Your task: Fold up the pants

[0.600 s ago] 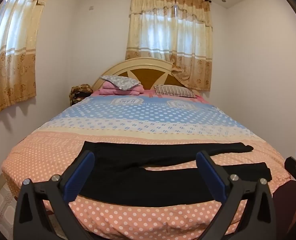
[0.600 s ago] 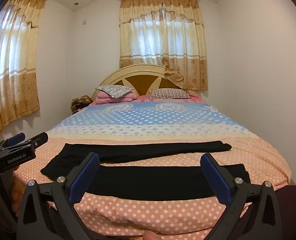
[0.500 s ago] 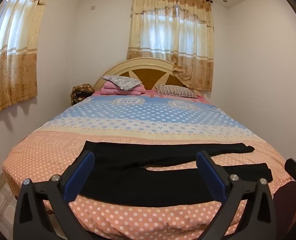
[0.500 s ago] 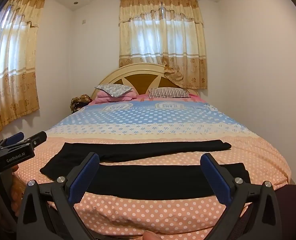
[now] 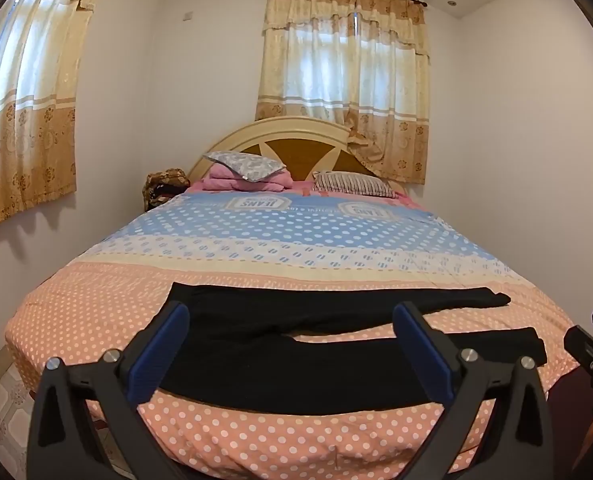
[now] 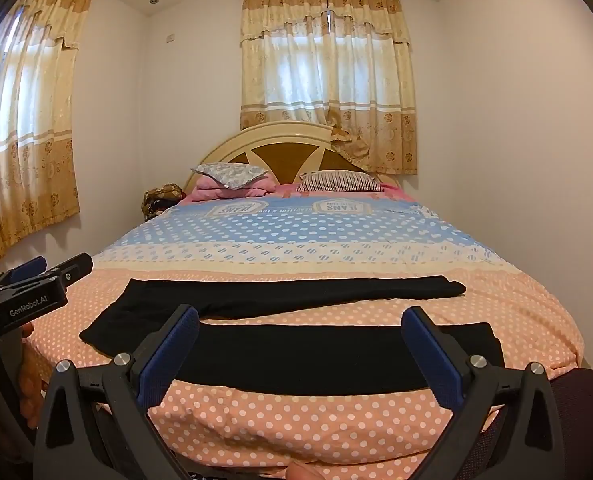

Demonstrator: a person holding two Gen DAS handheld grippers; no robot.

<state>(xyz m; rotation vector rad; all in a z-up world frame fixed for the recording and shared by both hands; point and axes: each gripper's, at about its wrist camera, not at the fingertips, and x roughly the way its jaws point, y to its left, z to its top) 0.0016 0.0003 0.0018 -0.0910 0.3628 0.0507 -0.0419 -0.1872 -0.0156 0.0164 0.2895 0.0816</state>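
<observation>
Black pants (image 5: pixel 280 356) lie flat across the foot of the bed, waist at the left, the two legs spread apart and pointing right; they also show in the right wrist view (image 6: pixel 296 352). My left gripper (image 5: pixel 290 328) is open and empty, held above the near edge over the waist and thigh part. My right gripper (image 6: pixel 300 332) is open and empty, held above the near leg. Each gripper shows at the edge of the other's view: the right one (image 5: pixel 592 348), the left one (image 6: pixel 36 288).
The bed (image 5: pixel 256 240) has a polka-dot cover, peach at the foot and blue farther back. Pillows (image 5: pixel 244 166) and a pink blanket lie by the headboard. A brown bag (image 5: pixel 164 188) stands at the bed's far left. Walls close both sides; curtained windows behind and left.
Both views have shifted very slightly; the pants lie as before. Both grippers stay open.
</observation>
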